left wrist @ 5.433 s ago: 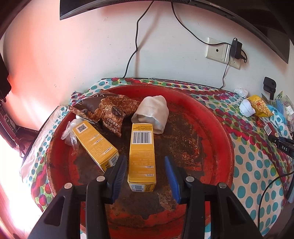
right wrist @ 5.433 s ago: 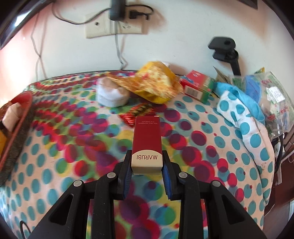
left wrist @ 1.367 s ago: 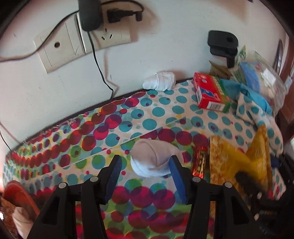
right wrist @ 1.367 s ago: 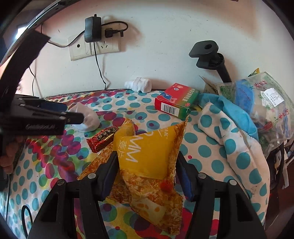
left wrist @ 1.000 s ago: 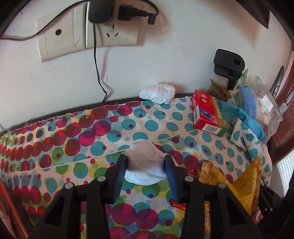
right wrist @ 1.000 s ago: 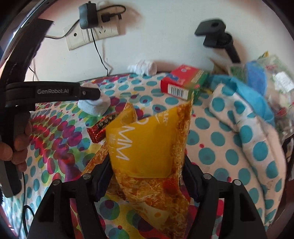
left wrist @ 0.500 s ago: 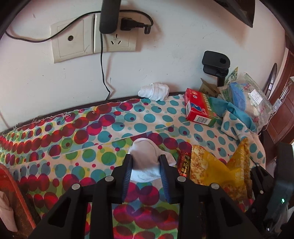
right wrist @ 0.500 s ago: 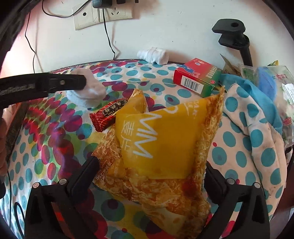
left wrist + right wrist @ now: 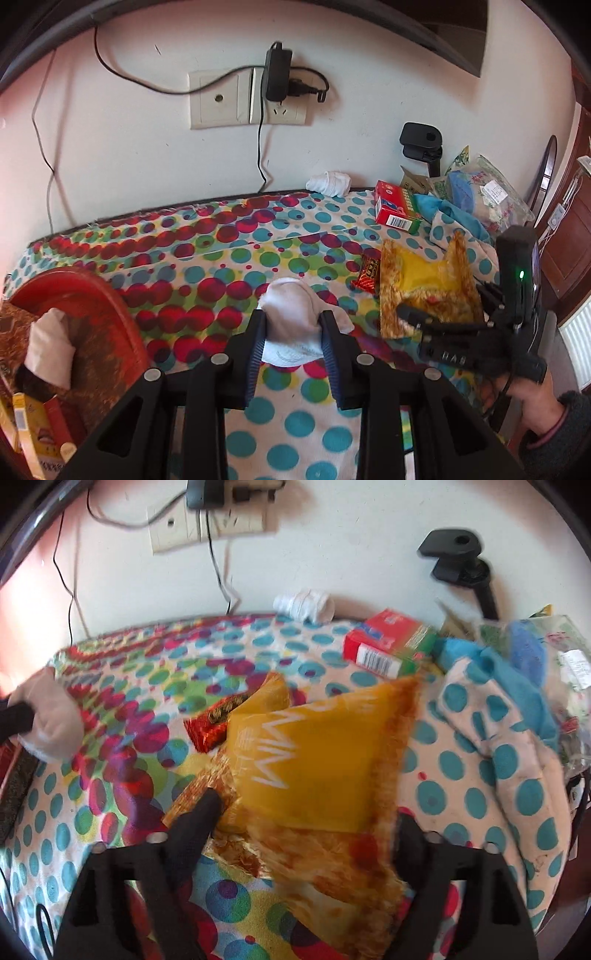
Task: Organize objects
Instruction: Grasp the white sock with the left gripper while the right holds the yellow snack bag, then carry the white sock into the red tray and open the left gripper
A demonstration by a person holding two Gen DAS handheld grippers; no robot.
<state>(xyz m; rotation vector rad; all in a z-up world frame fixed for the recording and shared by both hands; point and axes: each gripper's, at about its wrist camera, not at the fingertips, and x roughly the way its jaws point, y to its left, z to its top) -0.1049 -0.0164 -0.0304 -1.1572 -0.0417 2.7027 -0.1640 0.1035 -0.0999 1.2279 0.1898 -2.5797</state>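
Clamping my left gripper (image 9: 292,332) on the white sock (image 9: 291,321), now lifted; right gripper (image 9: 306,812) straddles the yellow snack bag (image 9: 314,760), unclosed.

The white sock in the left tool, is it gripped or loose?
Gripped: the white sock sits squeezed between both pads of the left tool, bulging out past them.
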